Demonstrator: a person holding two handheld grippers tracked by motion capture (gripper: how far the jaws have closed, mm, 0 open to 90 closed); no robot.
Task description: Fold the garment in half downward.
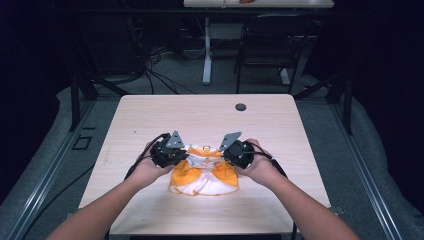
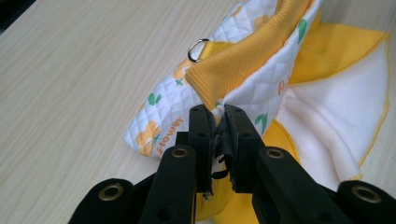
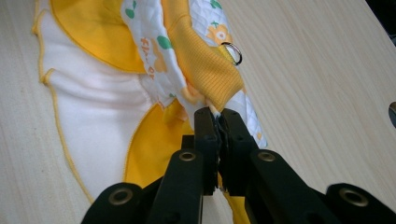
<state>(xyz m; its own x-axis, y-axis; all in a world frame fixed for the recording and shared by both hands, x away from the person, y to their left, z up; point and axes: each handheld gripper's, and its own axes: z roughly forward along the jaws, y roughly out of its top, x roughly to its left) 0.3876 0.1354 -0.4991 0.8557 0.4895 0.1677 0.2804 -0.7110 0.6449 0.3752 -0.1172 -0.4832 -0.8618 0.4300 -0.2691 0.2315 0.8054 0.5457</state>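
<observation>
there, garment (image 1: 204,172) between both tools

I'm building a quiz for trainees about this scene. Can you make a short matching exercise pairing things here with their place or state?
Column 1:
1. small orange and white quilted garment
2. left gripper
3. small silver metal ring
4. dark round grommet

Column 2:
A. set in the wooden table's far side
B. shut on quilted fabric
C. lying on the table, held from both sides
D. fastened to an orange strap

Pairs: 1-C, 2-B, 3-D, 4-A
</observation>
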